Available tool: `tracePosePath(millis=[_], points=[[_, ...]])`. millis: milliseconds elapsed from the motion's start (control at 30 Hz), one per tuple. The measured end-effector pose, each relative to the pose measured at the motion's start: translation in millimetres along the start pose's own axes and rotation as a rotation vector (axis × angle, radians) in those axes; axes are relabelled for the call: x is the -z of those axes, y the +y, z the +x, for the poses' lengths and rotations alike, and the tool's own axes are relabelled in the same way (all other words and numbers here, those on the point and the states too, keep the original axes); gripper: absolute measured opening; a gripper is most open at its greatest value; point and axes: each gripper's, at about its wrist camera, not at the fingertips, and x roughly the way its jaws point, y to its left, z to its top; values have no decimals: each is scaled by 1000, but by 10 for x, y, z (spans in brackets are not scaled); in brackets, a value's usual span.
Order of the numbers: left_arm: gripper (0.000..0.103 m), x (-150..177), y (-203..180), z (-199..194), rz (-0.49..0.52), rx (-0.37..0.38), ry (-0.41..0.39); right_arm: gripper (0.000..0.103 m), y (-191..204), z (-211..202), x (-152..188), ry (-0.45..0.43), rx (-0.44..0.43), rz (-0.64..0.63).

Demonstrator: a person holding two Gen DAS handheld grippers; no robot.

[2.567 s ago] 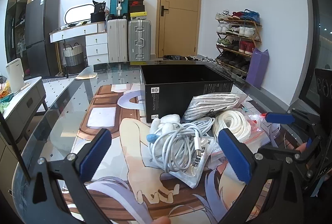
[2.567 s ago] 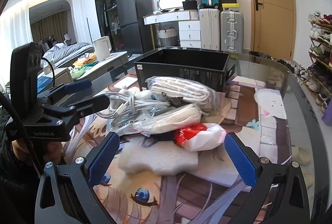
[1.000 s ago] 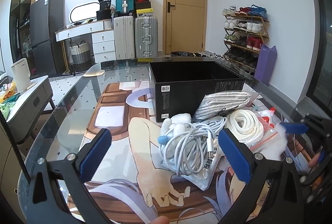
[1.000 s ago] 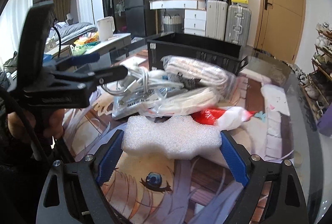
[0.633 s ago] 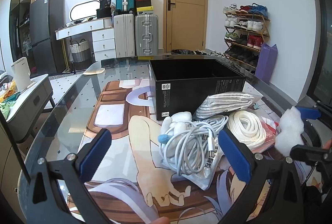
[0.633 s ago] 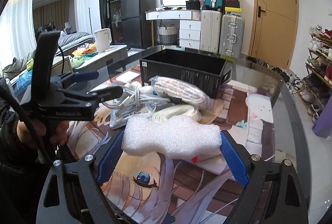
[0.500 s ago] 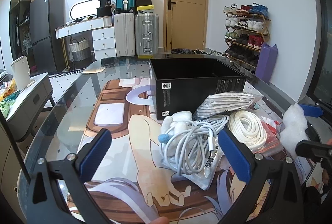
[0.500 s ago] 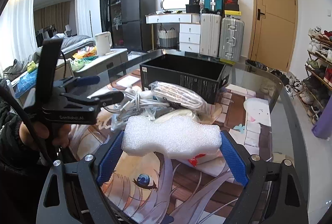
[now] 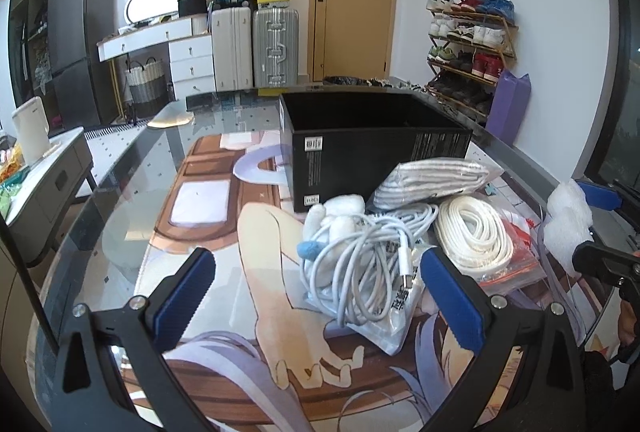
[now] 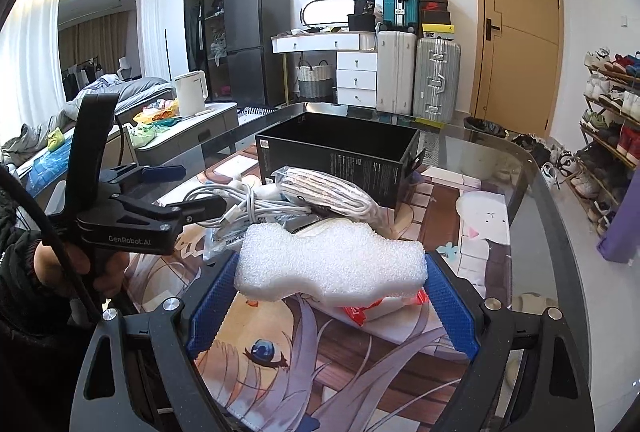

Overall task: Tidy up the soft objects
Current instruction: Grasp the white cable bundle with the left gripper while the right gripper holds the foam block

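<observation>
My right gripper [image 10: 330, 296] is shut on a white foam block [image 10: 328, 262] and holds it in the air above the table, short of the open black box [image 10: 340, 148]. The foam block also shows at the right edge of the left wrist view [image 9: 568, 224]. My left gripper [image 9: 316, 296] is open and empty, hovering just before a bundle of white cables [image 9: 360, 264]. Beside the cables lie a coiled white cord [image 9: 472, 236], a bagged white rope [image 9: 432, 184] and a small white plush [image 9: 336, 216]. The black box [image 9: 372, 144] stands behind the pile.
A glass table [image 9: 120, 192] with a cartoon mat carries everything. A red and white bag [image 10: 380, 306] lies under the foam block. Suitcases [image 10: 436, 76], a dresser and a shoe rack [image 9: 468, 52] stand beyond the table.
My right gripper closed on the foam block, lifted it off the table and has carried it toward the black box. My left gripper stayed open and barely moved.
</observation>
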Motion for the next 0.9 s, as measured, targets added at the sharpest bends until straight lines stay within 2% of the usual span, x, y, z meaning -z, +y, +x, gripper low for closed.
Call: tracePosePath(millis=[233, 400, 500, 567, 733, 767, 800, 900], points=[[102, 12, -20, 11, 3, 18, 23, 91, -58, 34, 16, 11, 5, 14], [89, 12, 21, 78, -31, 64, 72, 91, -61, 51, 22, 13, 0, 13], [78, 31, 64, 81, -72, 104, 74, 91, -60, 64, 26, 14, -2, 11], [58, 40, 48, 81, -70, 129, 75, 91, -56, 65, 26, 14, -3, 11], [42, 47, 8, -2, -58, 130, 45, 91, -54, 64, 29, 12, -1, 11], [25, 45, 15, -28, -62, 122, 29, 91, -55, 68, 28, 11, -1, 11], [21, 41, 21, -35, -60, 111, 27, 91, -50, 64, 32, 12, -1, 11], [21, 34, 47, -40, -62, 116, 14, 91, -51, 63, 32, 11, -1, 10]])
